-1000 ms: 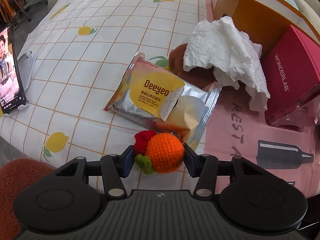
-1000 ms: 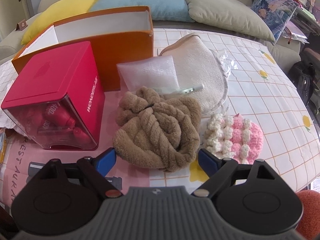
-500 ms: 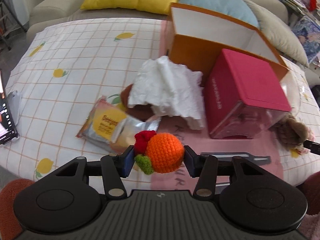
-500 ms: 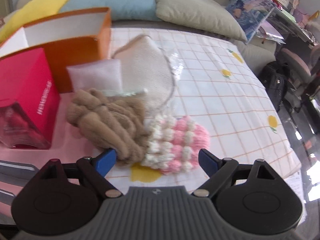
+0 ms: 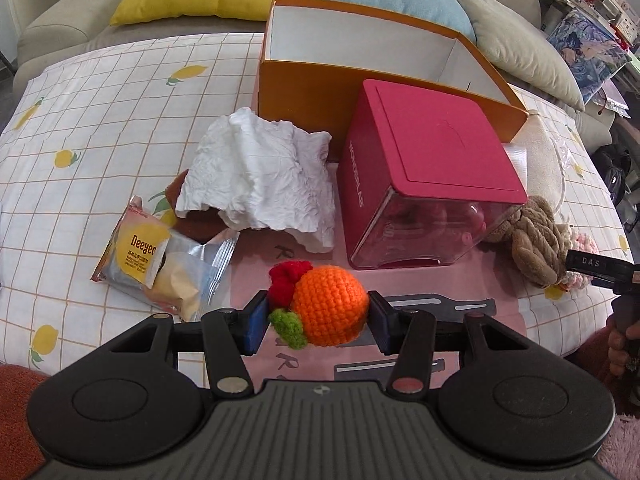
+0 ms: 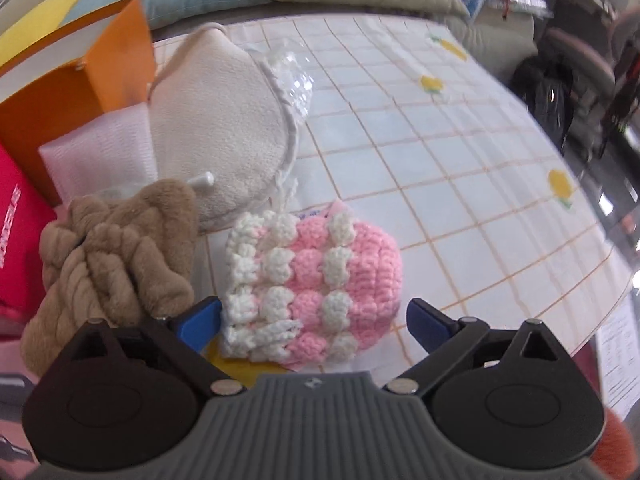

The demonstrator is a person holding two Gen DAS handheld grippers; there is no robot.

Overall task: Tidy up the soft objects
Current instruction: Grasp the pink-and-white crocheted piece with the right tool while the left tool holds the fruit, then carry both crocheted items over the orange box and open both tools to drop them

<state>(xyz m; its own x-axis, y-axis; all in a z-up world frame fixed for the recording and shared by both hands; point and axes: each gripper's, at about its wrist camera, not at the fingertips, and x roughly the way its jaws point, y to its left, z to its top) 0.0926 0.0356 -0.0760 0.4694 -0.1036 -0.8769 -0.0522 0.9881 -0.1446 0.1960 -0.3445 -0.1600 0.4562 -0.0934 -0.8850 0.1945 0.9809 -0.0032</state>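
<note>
Crocheted orange (image 5: 329,309) sits clamped between the pads of our left hand-held gripper (image 5: 318,317), lifted clear of the table (image 5: 120,128) on the near side of the orange box (image 5: 320,92); we judge it bound for that open box. Its red and green trim points toward the left pad; being near round, it shows no clear long axis. Our right hand-held gripper (image 6: 314,322) hangs over the pink-and-white crochet pouch (image 6: 312,280), which lies well to the right of the orange box. Its jaws are opening, straddling the pouch without pressing. The pouch's white mouth faces the brown plush (image 6: 112,256).
</note>
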